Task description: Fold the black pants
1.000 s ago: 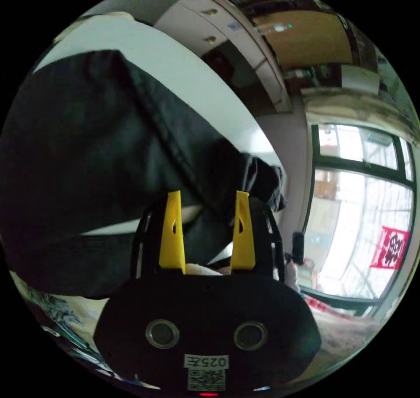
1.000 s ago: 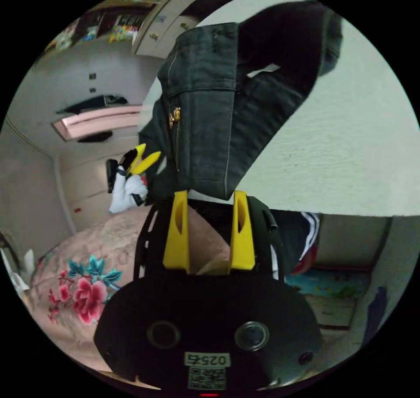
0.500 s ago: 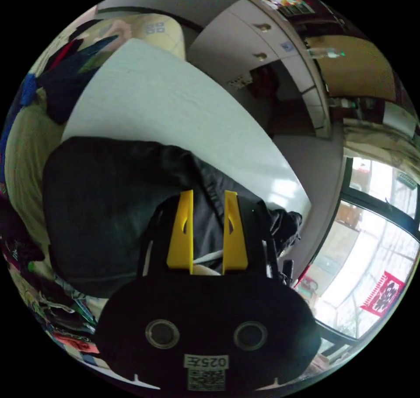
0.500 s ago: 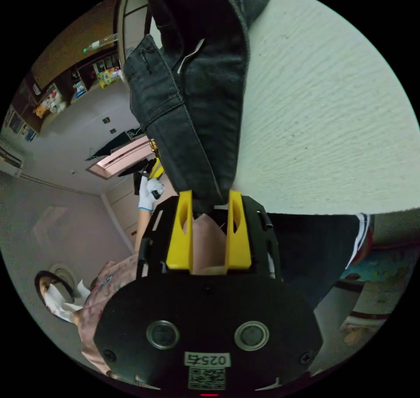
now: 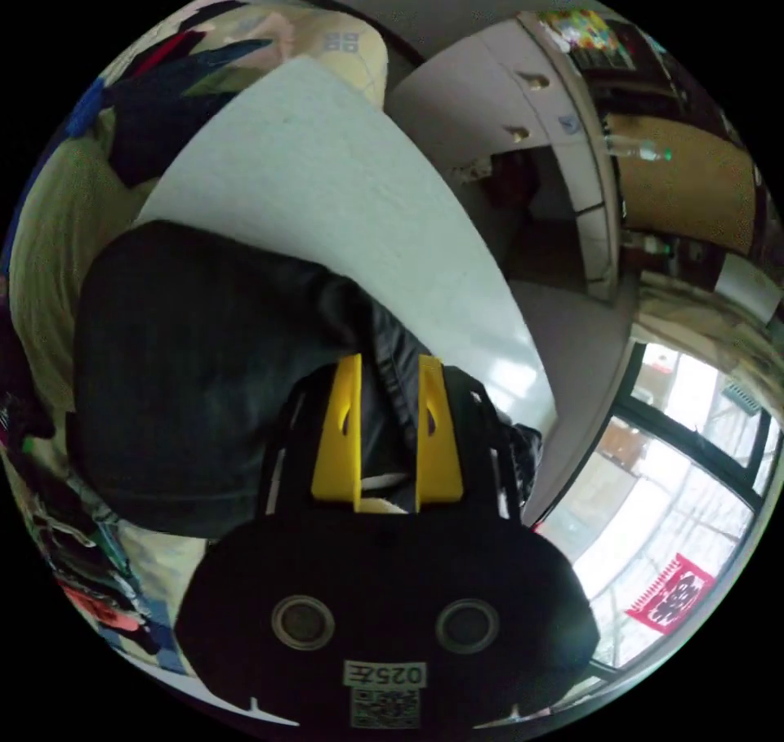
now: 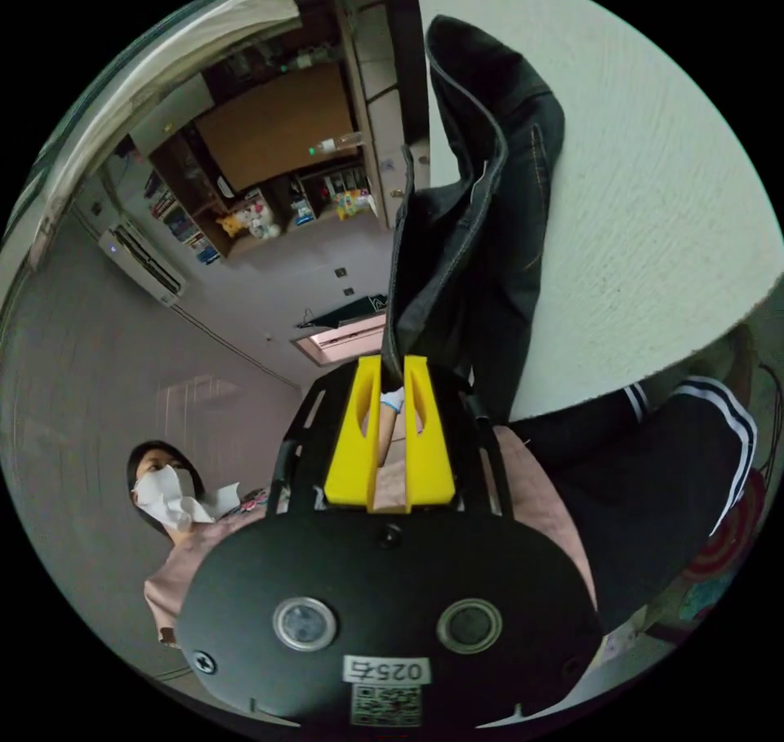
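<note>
Meanwhile, the black pants (image 5: pixel 204 366) lay partly on a white table (image 5: pixel 327 195), one end hanging over its edge. The left gripper (image 5: pixel 384 366) clamped a seamed fold; the right gripper (image 6: pixel 392 366), jaws nearly together, pinched the waistband edge.

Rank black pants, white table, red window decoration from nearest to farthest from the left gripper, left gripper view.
1. black pants: pinched between the jaws of the left gripper.
2. white table: under the pants, stretching beyond them.
3. red window decoration: on the window glass, lower right, well past the table's edge.
</note>
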Tool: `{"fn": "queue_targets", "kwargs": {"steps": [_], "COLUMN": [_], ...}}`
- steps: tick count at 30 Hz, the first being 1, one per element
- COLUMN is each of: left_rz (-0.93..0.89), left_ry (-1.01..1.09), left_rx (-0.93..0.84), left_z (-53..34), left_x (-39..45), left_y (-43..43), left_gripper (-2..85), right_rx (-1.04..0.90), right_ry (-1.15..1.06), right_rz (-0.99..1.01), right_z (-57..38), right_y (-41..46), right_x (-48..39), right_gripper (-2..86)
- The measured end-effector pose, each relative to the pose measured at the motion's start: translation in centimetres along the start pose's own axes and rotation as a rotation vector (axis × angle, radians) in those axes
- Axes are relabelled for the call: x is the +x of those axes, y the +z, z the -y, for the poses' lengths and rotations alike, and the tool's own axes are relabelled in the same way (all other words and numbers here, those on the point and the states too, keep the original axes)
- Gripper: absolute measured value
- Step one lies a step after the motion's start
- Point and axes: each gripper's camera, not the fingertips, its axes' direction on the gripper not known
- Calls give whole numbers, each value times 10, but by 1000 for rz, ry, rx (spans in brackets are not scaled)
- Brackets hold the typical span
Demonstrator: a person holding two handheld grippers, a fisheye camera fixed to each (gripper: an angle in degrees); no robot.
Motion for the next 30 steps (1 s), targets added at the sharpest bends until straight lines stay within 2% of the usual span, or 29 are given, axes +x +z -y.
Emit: {"fn": "queue_targets", "kwargs": {"steps": [2,4,8,12,15,16,20,22,27,29,30], "left_rz": [-118,-169,-81,-48,-233,-349,-810,-943,-1034,-1138,-1167], "left_ry": [-49,-73,-106,-92,-59,-23,76,105,396,626,677], "left_rx": [85,68,-21,-21,43,81,218,262,402,457,465], "left_z": [-6,0,4,-21,-66,-89,-166,-181,-184,-198,-204], "left_x": [-23,-34,-35,-40,-66,-80,-127,-130,-39,34,53], "left_y": [-23,-29,-33,-53,-78,-90,-141,-162,-262,-325,-340], "left_gripper": [94,95,48,2,-7,-8,-9,-9,-9,-9,-9], "right_rx": [14,17,73,121,151,165,139,82,-126,-264,-300], "right_ry": [-3,-14,-80,-150,-174,-169,-130,-134,-206,-318,-358], "right_rz": [-3,15,104,126,104,131,400,499,621,610,603], "right_z": [-9,-15,-27,-34,-38,-40,-35,-15,84,123,129], "right_y": [-9,-14,-36,-58,-77,-84,-88,-71,4,43,51], "right_x": [-2,-4,-21,-46,-59,-59,-43,-48,-125,-200,-222], "right_gripper": [51,51,50,49,49,49,49,50,50,50,50]}}
